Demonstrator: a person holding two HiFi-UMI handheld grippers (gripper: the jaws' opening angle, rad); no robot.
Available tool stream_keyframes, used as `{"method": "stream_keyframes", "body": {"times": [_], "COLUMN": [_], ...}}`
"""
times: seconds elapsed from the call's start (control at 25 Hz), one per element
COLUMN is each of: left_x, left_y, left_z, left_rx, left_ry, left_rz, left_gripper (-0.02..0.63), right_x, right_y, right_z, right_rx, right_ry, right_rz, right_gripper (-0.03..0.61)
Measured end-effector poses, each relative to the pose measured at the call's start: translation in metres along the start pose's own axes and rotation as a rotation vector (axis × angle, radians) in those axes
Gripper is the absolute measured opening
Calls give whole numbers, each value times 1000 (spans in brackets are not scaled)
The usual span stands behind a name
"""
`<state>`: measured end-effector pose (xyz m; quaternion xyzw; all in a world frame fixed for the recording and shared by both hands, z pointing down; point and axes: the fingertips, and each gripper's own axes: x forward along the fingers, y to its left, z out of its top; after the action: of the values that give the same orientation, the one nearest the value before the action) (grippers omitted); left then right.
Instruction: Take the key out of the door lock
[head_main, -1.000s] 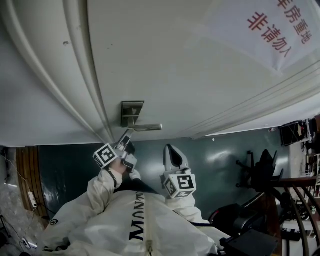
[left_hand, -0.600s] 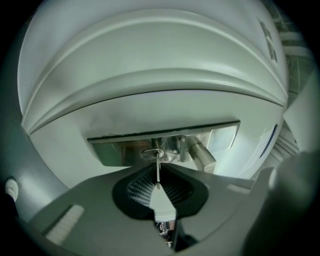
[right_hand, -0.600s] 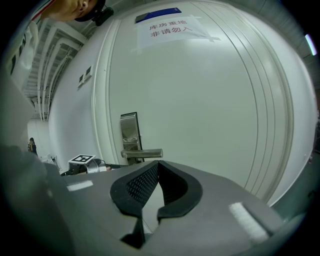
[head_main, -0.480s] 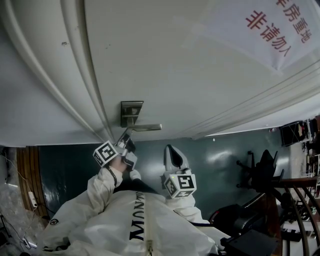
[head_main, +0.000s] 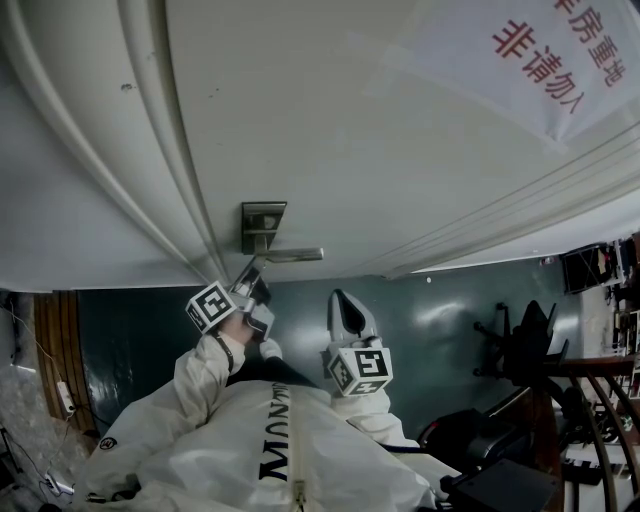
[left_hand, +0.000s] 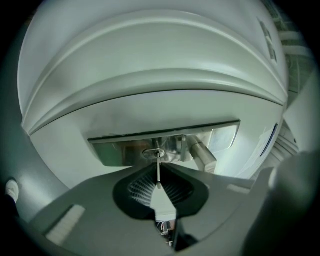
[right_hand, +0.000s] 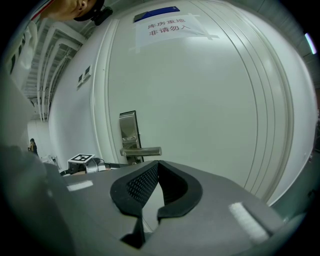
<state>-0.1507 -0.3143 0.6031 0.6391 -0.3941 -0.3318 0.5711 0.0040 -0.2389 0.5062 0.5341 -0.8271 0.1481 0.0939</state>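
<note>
Now the left gripper (head_main: 254, 272) is pinching the key (left_hand: 158, 174), its jaws just closing on it. The key is sticking straight out of the lock (left_hand: 220, 136) along the jaws — the right gripper (head_main: 345, 303) is idling shut, farther from the lock.

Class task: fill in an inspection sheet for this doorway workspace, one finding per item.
Surface: white door with a taped paper sign.
Job's things: key in the lock plate, near the handle.
Clutter: nothing seen.
Grippers: left hand-held gripper has just closed on the key; right hand-held gripper shut, empty, held back.
Cables: wires on the floor, far left.
Surroundings: dark floor, office chair.
</note>
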Motion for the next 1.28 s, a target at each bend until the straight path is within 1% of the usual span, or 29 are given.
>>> {"method": "stream_keyframes", "body": {"times": [0.2, 0.4, 0.52, 0.68, 0.88, 1.0, 1.08, 1.12, 1.2, 1.28], "left_x": [0, 0, -7, -24, -27, -31, -35, -36, -39, -44], "left_y": [0, -1, -2, 0, -8, -8, -6, -4, 0, 5], "left_z": [0, 0, -7, -21, -22, -22, -23, -24, -25, -22], "left_rx": [-19, -14, -19, -3, 40, 63, 94, 124, 204, 304], "left_ry": [2, -4, 6, 26, 36, 37, 46, 55, 78, 96], "left_rz": [-11, -9, -5, -15, -36, -26, -5, 12, 56, 104], "left_gripper": [23, 21, 21, 21, 21, 21, 21, 21, 21, 21], "right_x": [-1, -2, -3, -5, -4, -4, -3, -2, -1, 0], "right_y": [-1, 0, -1, -3, 4, 8, 9, 10, 11, 12], "right_z": [-1, -2, -2, -2, -5, -4, -3, -2, -1, -1], "right_rx": [2, -3, -1, 5, 8, 6, 3, 3, 3, 3], "right_ry": [3, 4, 3, -4, -3, -6, -9, -11, -14, -15], "right_rz": [-1, 1, 0, -4, 22, 35, 42, 46, 53, 62], "right_gripper": [-5, -5, -5, -5, -5, -5, -5, -5, -5, -5]}}
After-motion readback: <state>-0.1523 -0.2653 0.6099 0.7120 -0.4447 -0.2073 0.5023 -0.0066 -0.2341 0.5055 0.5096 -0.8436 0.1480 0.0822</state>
